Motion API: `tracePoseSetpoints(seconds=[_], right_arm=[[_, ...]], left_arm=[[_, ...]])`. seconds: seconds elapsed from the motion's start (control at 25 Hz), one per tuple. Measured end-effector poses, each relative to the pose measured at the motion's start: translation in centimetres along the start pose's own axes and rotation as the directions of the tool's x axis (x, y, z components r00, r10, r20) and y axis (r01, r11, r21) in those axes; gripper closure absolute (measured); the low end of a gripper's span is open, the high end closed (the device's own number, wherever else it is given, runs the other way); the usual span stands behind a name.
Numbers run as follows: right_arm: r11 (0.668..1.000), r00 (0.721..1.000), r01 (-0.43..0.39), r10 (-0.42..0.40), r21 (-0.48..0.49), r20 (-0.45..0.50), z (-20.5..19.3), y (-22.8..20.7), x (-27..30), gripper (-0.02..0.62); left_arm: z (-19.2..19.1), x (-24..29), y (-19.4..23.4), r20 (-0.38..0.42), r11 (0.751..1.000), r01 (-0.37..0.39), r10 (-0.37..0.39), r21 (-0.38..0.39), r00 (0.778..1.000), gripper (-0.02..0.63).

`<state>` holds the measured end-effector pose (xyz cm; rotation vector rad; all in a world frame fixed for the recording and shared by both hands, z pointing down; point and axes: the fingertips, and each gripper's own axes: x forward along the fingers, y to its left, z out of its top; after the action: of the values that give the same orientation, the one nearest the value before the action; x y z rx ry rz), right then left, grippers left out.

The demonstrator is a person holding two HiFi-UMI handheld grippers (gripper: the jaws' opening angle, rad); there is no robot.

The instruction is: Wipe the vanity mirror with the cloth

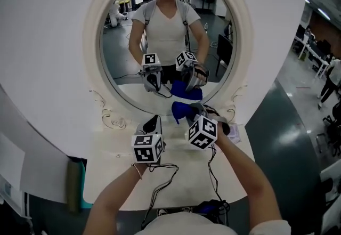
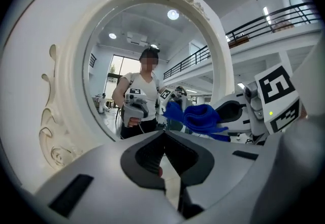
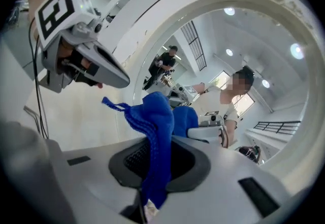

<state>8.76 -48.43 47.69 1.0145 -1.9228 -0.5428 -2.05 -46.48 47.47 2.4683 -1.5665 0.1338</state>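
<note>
Right tongs (image 1: 193, 110) were clamped on the blue cloth (image 1: 179, 113), and that was the hand to watch. The cloth bunched out past the tips, with a loose tail trailing back through the grip in the right gripper view. It sat low, right in front of the bottom rim of the vanity mirror (image 1: 120, 63), whether touching the glass I could not tell. The glass lay ahead and above it, so the wipe looked to need a push forward and a climb up the round face. Left tongs (image 1: 153, 122) hung just beside, to the left, pressed together on nothing, pointed at the same lower rim. The mirror stood upright at the back of the white desk (image 1: 117, 175), and the right side was plainly the nearer one to the glass
</note>
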Motion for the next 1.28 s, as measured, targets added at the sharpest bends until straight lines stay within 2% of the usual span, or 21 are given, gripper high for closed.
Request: tracePoseSetpoints(seconds=[0.16,0.28,0.4,0.48,0.6,0.68,0.76,0.96,1.12,1.28], right_arm=[[0.980,0.990,0.006,-0.033,0.200,0.134,2.4,0.1,-3.5,0.532],[0.930,0.974,-0.002,-0.081,0.369,0.209,3.5,0.6,-6.2,0.532],[0.829,0.949,-0.020,-0.161,0.558,0.272,4.2,1.4,-8.7,0.532],[0.753,0.929,-0.026,-0.224,0.658,0.293,4.4,2.1,-10.3,0.532],[0.653,0.910,-0.028,-0.297,0.757,0.289,3.9,3.1,-12.4,0.532],[0.608,0.904,-0.027,-0.325,0.793,0.279,3.3,3.7,-13.8,0.532],[0.585,0.898,-0.012,-0.350,0.811,0.265,2.7,3.8,-15.0,0.532],[0.529,0.876,0.004,-0.411,0.849,0.252,1.4,3.2,-17.6,0.532],[0.533,0.885,-0.041,-0.374,0.845,0.278,1.0,4.9,-18.1,0.532],[0.532,0.894,-0.069,-0.342,0.844,0.289,0.3,6.3,-18.2,0.532]], left_arm=[[2.7,-3.7,-0.2,0.107,0.999,0.032,-0.028,-0.036,0.994,0.601],[5.0,-6.9,-0.1,0.198,0.999,0.040,-0.033,-0.031,0.980,0.601],[6.5,-10.4,-0.1,0.266,0.999,0.034,-0.025,-0.027,0.964,0.601],[7.0,-12.7,-0.1,0.296,0.997,0.042,-0.022,-0.060,0.955,0.601],[7.4,-16.2,-0.3,0.337,0.988,0.100,-0.054,-0.121,0.940,0.601],[7.2,-18.1,-0.6,0.351,0.980,0.143,-0.087,-0.138,0.933,0.601],[6.6,-19.0,-0.8,0.340,0.979,0.148,-0.092,-0.142,0.936,0.601],[4.3,-19.2,-1.5,0.282,0.983,0.090,-0.041,-0.162,0.959,0.601],[2.3,-19.6,-2.5,0.242,0.991,-0.002,0.035,-0.133,0.970,0.601],[1.3,-19.9,-3.2,0.220,0.991,-0.053,0.079,-0.122,0.972,0.601]])
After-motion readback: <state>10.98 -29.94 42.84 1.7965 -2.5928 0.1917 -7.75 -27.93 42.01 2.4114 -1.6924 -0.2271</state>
